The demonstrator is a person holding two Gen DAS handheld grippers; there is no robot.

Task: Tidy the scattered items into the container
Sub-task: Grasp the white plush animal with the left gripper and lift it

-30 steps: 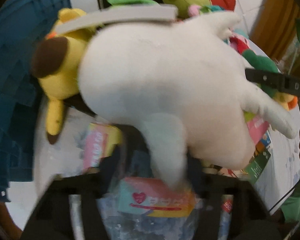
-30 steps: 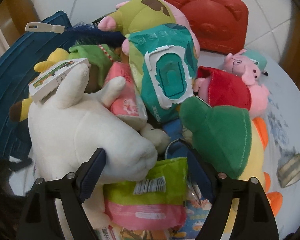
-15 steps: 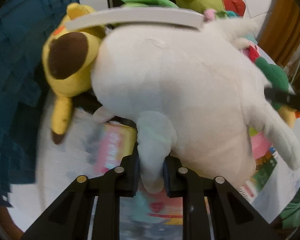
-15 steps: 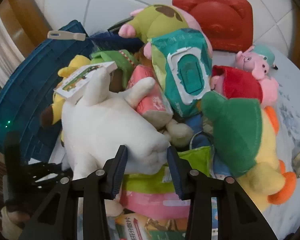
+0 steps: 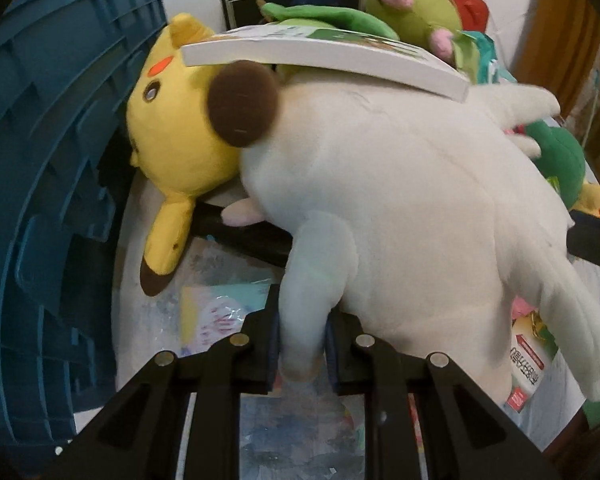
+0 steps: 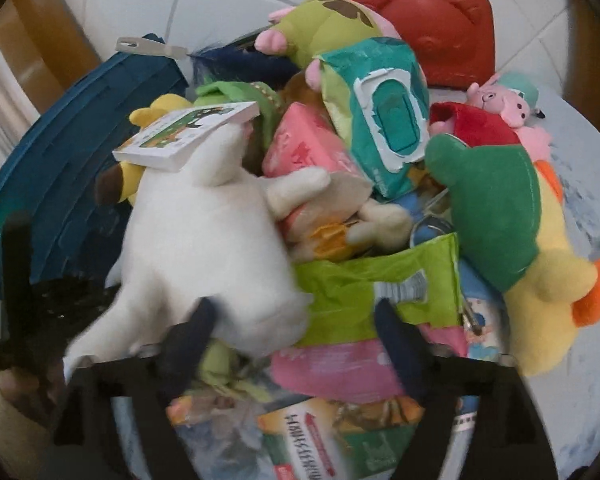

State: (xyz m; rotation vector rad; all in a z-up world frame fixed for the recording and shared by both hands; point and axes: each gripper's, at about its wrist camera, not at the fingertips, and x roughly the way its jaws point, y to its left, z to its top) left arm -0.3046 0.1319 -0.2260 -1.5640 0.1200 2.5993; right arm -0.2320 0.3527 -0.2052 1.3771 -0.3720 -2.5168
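We hold the white plush toy (image 5: 400,200) by one stubby leg only: the left gripper (image 5: 300,344) is clamped on that leg at the near edge of the pile, and the body lies across the heap with the dark blue ribbed container (image 5: 52,184) just beside it on the left. The right gripper (image 6: 296,344) stands with its jaws apart; they have just been opening, and the toy's rump sits between them without the pads pressing on it. We judge the main risk to be the single-limb grip: the soft leg can slide out of the pads once the full body hangs from it. A flat white box (image 5: 324,60) rests on the toy's upper end and against the yellow plush (image 5: 176,120); lifting the toy will likely tip it off. The toy's arm also overlaps a pink packet (image 6: 304,148), which may be dragged along. As for writing, a red-and-white carton (image 5: 528,364) under the toy carries print that we cannot read, the pack (image 6: 312,436) near the right gripper shows blurred characters, and a green bag (image 6: 384,284) bears a barcode.
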